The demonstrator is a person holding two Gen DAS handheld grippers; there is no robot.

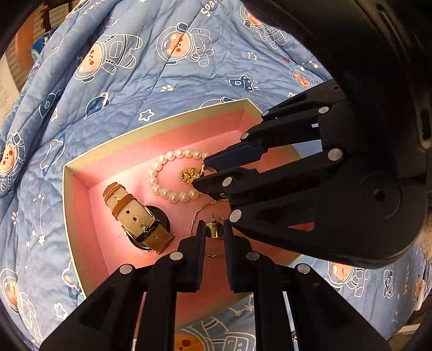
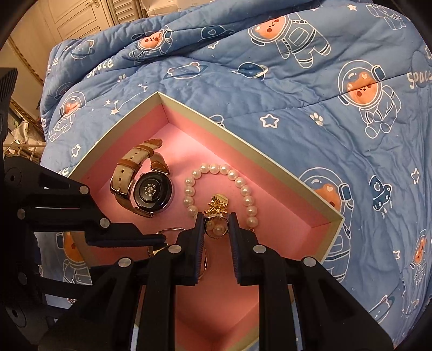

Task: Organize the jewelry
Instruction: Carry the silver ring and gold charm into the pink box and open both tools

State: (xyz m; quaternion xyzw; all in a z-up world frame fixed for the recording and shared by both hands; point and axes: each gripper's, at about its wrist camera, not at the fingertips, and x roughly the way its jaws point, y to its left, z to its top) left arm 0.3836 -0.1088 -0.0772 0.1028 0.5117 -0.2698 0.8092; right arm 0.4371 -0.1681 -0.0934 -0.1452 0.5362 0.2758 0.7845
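While it lies inside the pink-lined box [image 2: 243,140] | pearl bracelet [image 2: 243,186] curves around a gold brooch [image 2: 218,203] | tan-strapped watch [image 2: 143,186] beside | right gripper [image 2: 216,229] jaws apart around a small pearl ring [image 2: 216,229] | left gripper [image 1: 213,229] jaws apart | blue astronaut-bear quilt [image 2: 270,81] beneath.

A blue quilt [image 2: 283,113] printed with astronaut bears fills the view, while cream panelled doors [image 2: 78,19] stand at eleven o'clock and a wire rack [image 2: 24,151] sits at nine.
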